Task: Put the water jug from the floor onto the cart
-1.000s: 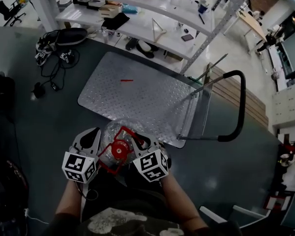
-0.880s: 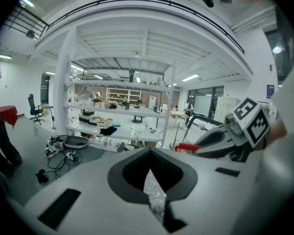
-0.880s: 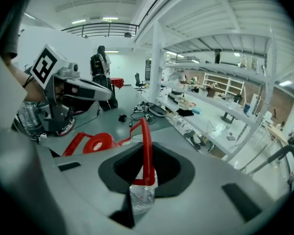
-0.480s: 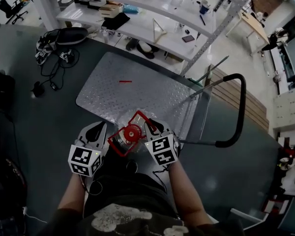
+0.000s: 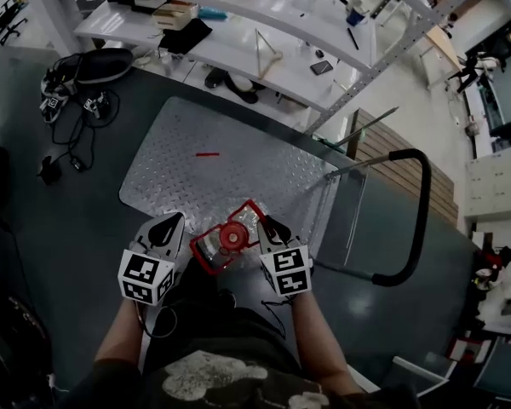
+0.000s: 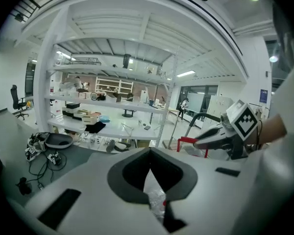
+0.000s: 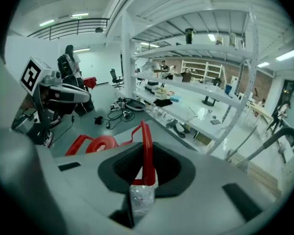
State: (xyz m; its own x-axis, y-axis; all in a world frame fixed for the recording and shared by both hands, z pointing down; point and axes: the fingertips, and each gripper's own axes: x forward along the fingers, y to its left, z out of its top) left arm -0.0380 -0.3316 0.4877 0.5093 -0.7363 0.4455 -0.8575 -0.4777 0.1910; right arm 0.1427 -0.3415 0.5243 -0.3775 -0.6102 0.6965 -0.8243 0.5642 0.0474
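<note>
The water jug [image 5: 228,239] is clear plastic with a red cap [image 7: 102,143] and a red handle frame [image 7: 146,148]. It hangs between my two grippers, over the near edge of the cart's steel deck [image 5: 187,181]. My left gripper [image 5: 174,226] is shut on the jug's left side, and clear plastic shows between its jaws [image 6: 154,197]. My right gripper [image 5: 268,227] is shut on the jug's right side, its jaws closed on the red handle and the plastic under it [image 7: 143,182]. Most of the jug's body is hidden under the cap and grippers.
The cart's black push handle [image 5: 419,220] rises at the right. A small red stick [image 5: 208,154] lies on the deck. White shelving [image 5: 264,32] with boxes stands beyond the cart. Cables and a black case [image 5: 77,83] lie on the dark floor at the left.
Both grippers have carried the jug forward, away from the person's body, from over the floor to over the cart's near edge. Both grips are unchanged.
</note>
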